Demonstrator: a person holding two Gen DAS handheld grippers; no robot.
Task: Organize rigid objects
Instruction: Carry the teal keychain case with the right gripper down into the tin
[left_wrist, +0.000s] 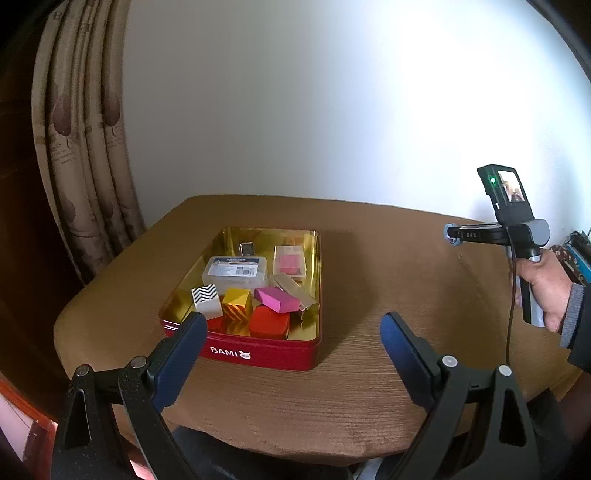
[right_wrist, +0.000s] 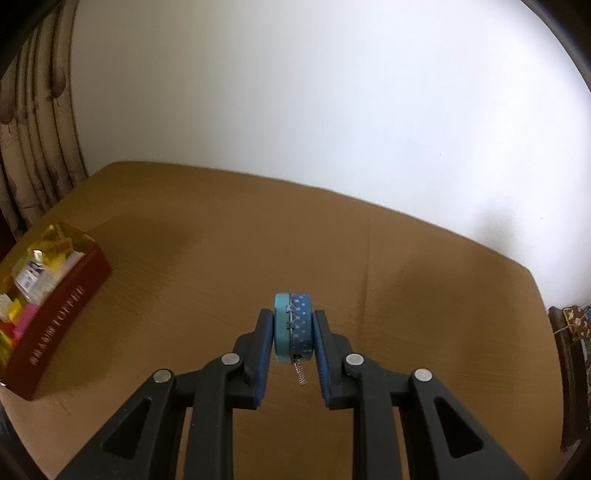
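Observation:
A red tin box (left_wrist: 258, 354) with a gold inside sits on the brown table and holds several small boxes and blocks. It also shows at the left edge of the right wrist view (right_wrist: 55, 325). My left gripper (left_wrist: 293, 328) is open and empty, just in front of the tin. My right gripper (right_wrist: 293, 325) is shut on a round blue and teal case (right_wrist: 293, 326) with a short chain hanging from it, held above the table. In the left wrist view the right gripper (left_wrist: 452, 234) is at the far right, well apart from the tin.
The brown table (right_wrist: 221, 258) stands against a white wall. A patterned curtain (left_wrist: 85, 166) hangs to the left behind the tin. A dark patterned object (right_wrist: 576, 321) sits past the table's right edge.

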